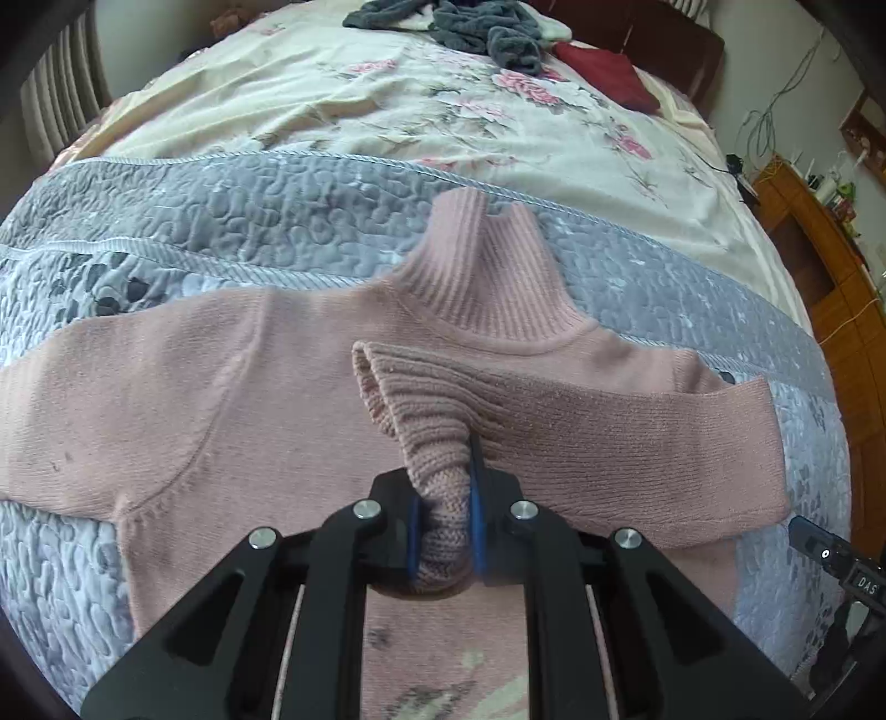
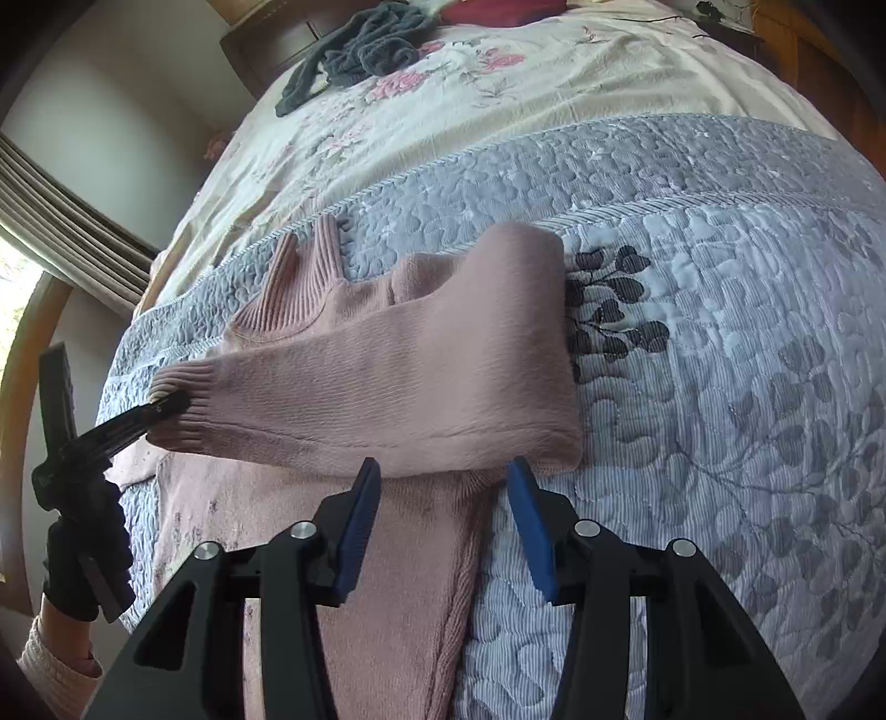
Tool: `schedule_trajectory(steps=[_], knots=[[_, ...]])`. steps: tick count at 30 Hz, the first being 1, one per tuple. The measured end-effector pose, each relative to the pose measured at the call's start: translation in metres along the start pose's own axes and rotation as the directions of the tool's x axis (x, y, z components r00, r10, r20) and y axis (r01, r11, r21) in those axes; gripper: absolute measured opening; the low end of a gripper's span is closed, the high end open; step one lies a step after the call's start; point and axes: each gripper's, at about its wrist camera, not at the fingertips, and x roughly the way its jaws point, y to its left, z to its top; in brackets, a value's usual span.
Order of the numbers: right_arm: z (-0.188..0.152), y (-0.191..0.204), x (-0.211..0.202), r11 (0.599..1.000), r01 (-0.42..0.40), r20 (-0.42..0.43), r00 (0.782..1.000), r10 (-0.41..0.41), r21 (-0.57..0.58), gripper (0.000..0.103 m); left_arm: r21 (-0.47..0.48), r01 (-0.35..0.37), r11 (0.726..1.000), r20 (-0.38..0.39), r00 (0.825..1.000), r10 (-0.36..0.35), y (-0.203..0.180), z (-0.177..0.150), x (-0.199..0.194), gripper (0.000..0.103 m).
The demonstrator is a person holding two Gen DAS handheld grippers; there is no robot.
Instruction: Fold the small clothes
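A small pink knit turtleneck sweater [image 1: 221, 387] lies on the grey-blue quilt, collar pointing away. My left gripper [image 1: 446, 531] is shut on the ribbed cuff [image 1: 437, 498] of one sleeve [image 1: 609, 421], which is folded across the chest. In the right wrist view the same sweater [image 2: 415, 376] shows that sleeve laid across the body, and the left gripper [image 2: 166, 407] pinches the cuff at the left. My right gripper [image 2: 443, 526] stands open just in front of the sweater's folded edge, holding nothing.
The quilt [image 1: 194, 216] covers the near part of the bed; a cream floral sheet [image 1: 387, 105] lies beyond. A pile of dark grey clothes [image 1: 476, 25] and a red cushion [image 1: 609, 72] sit at the far end. Wooden furniture [image 1: 819, 260] stands to the right.
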Motion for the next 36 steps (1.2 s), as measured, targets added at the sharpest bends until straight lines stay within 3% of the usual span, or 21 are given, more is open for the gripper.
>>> schedule_trajectory(steps=[5,13,16,21,24,27,29,35,36], knots=[[0.017,0.009,0.025,0.999,-0.039,-0.020,0.999,0.039,0.007,0.049,-0.015,-0.058,0.998,0.000,0.998,0.058,0.039,0.006,-0.003,0.012],[0.010,0.006,0.071,0.999,0.033,-0.093,0.995,-0.032,0.015,0.048,0.011,-0.100,0.995,-0.086,0.991,0.101,0.057,-0.006,0.044,0.014],[0.005,0.005,0.076,0.999,0.048,-0.085,0.995,-0.047,0.011,0.048,0.012,-0.119,0.993,-0.103,0.988,0.119,0.064,-0.010,0.059,0.022],[0.007,0.017,0.078,0.993,0.112,-0.098,0.988,-0.116,-0.041,0.050,-0.004,-0.106,0.994,-0.111,0.988,0.105,0.070,-0.006,0.050,0.028],[0.011,0.038,0.060,0.996,0.062,-0.058,0.996,-0.065,-0.059,0.052,-0.024,-0.096,0.995,-0.023,0.995,0.095,0.070,-0.002,0.014,0.028],[0.013,0.063,0.055,0.996,0.018,-0.048,0.999,-0.022,-0.088,0.055,-0.004,-0.072,0.997,0.046,0.996,0.072,0.057,0.002,-0.008,0.040],[0.013,0.079,0.064,0.994,-0.010,-0.064,0.998,0.003,-0.108,0.055,0.012,-0.020,1.000,0.022,1.000,0.019,0.046,0.000,-0.002,0.040],[0.006,0.091,0.108,0.995,0.025,-0.135,0.990,-0.038,-0.098,0.055,0.040,-0.012,0.999,-0.122,0.992,0.017,0.038,-0.020,0.055,0.039],[0.003,0.089,0.117,0.995,0.037,-0.155,0.987,-0.050,-0.088,0.055,0.043,-0.013,0.999,-0.118,0.993,0.018,0.040,-0.023,0.060,0.039]])
